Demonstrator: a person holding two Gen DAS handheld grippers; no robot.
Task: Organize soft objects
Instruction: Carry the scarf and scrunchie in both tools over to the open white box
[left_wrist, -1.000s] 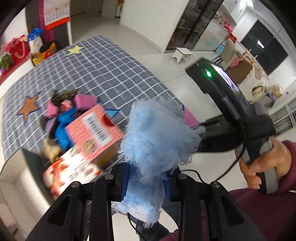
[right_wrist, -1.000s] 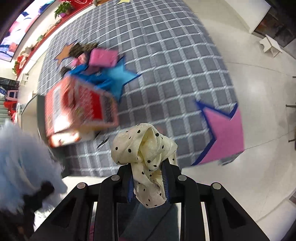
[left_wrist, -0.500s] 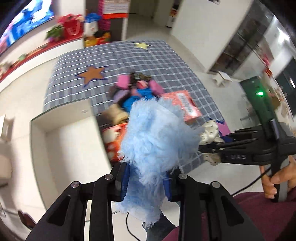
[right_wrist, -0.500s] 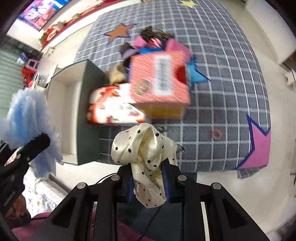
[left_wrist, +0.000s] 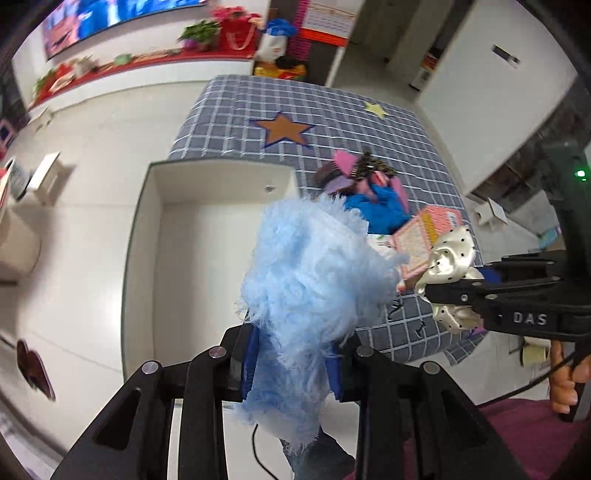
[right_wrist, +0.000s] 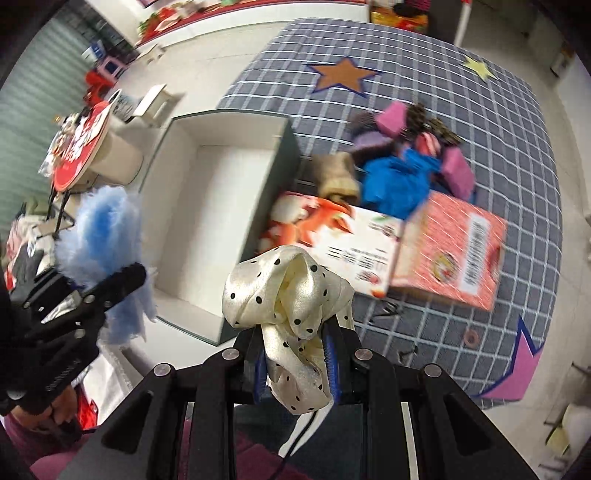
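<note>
Fluffy pale-blue fabric, a soft furry piece (left_wrist: 314, 280), fills the middle of the left wrist view; the left gripper (left_wrist: 291, 363) has its jaws closed narrowly on its lower part. Behind it lies the landmark, a white open box with dark outer walls (left_wrist: 155, 192), and its bottom looks empty. Right of the box, on the grey checked mat with stars (left_wrist: 258, 107), is a pile of soft things (left_wrist: 369, 192) in blue, pink and purple, and a pink cardboard carton (left_wrist: 424, 240) beside it. At the right edge the right gripper (left_wrist: 448, 286) carries a cream satin cloth with black dots (left_wrist: 450, 254).

In the right wrist view, the jaws of the right gripper (right_wrist: 295, 356) are fully closed on the dotted cloth (right_wrist: 291, 291), which hangs over the near right corner of the box (right_wrist: 291, 147). The blue furry piece (right_wrist: 107, 229) is to the left of the box. I judge that the task is at an early stage: two pieces are lifted but nothing is inside the box, and the pile (right_wrist: 399, 177) waits. The carton (right_wrist: 450, 251) and a printed packet (right_wrist: 332, 232) lie against the right wall of the box, but its opening is free.
</note>
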